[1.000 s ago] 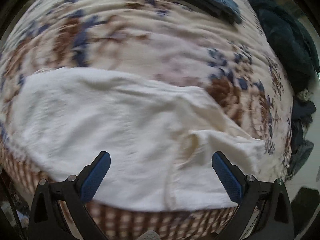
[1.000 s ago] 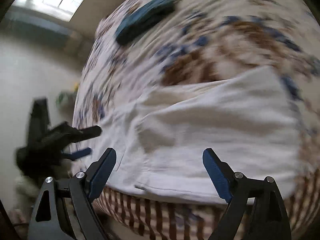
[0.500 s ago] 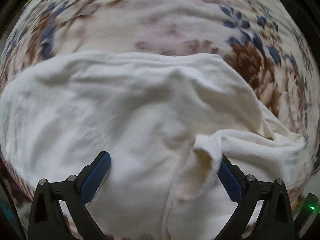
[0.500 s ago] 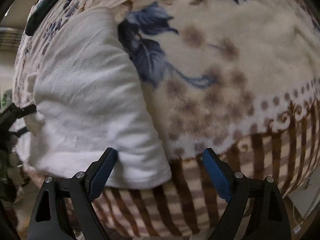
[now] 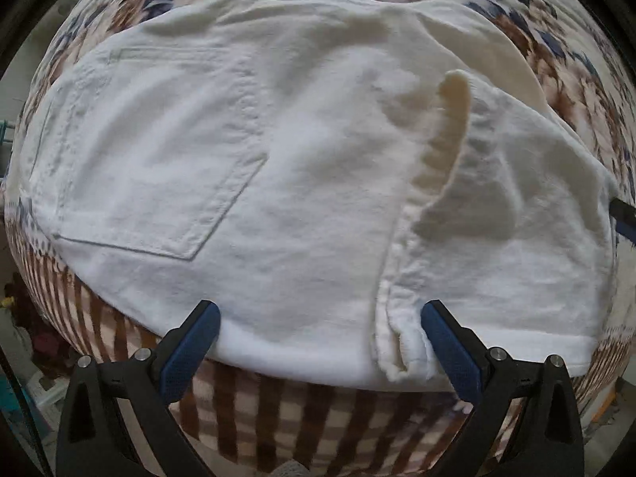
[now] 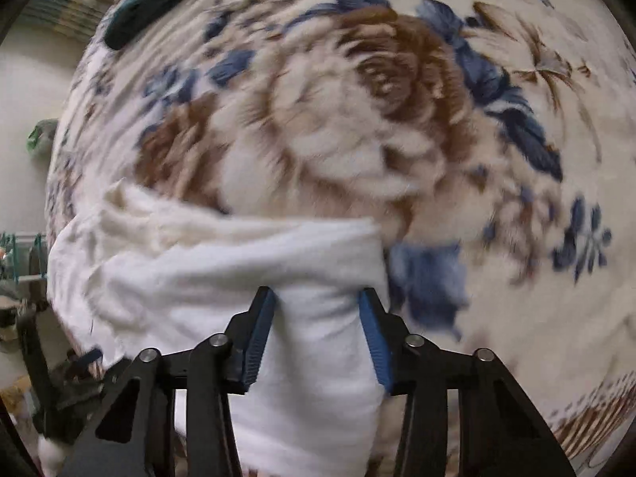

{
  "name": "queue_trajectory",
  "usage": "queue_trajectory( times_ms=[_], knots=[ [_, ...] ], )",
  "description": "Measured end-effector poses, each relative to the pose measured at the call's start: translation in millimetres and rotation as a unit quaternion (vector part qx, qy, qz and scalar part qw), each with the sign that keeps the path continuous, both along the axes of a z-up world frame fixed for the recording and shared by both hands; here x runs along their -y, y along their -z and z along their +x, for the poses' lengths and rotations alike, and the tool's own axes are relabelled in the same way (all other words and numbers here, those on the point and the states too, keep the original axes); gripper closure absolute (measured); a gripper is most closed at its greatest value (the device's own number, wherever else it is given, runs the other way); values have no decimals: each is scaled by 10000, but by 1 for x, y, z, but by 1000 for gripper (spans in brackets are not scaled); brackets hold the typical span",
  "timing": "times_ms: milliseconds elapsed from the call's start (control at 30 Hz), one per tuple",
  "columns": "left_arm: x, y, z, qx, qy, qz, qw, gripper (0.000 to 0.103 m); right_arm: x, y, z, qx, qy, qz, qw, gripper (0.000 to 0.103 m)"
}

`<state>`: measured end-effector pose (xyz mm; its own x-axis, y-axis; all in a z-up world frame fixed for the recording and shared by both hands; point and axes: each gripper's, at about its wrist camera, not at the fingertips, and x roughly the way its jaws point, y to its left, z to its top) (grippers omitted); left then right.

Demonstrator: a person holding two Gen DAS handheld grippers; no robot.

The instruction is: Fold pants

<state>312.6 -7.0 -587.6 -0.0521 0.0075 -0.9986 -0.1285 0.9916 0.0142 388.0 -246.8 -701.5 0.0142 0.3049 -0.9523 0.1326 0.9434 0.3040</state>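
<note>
Left wrist view: white twill pants (image 5: 302, 183), patch pocket (image 5: 159, 167) up, lie folded on a plush floral blanket (image 5: 278, 409) w/ checked border; left gripper (image 5: 318, 342) spread wide at the near hem, holding nothing.

Right wrist view: right gripper (image 6: 318, 326), jaws part-closed, pinches a thick bunched fold of pants (image 6: 222, 262); dark teal cloth (image 6: 147, 4) far off.

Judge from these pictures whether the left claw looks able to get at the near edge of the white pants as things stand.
Probably yes. The left claw is open, its fingers astride the near edge of the white pants, and nothing lies between them.
</note>
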Motion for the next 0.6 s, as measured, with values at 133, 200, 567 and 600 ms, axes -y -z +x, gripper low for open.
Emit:
queue_trajectory(
  times_ms=[133,200,567,600],
  knots=[
    [-5,3,-9,71,-37,-24,10000,0,22,8,17,-124,197,10,9997,61],
    [-10,-9,-13,214,-304,-230,9990,0,28,1,19,-200,244,46,9995,60],
    [-195,-67,-59,1101,-2546,-733,9580,0,-33,-56,-30,-256,-215,-1085,9935,16],
    [-212,-64,-61,1089,-2819,-808,9498,0,-41,-55,-34,-279,-180,-1117,9932,16]
  ],
)
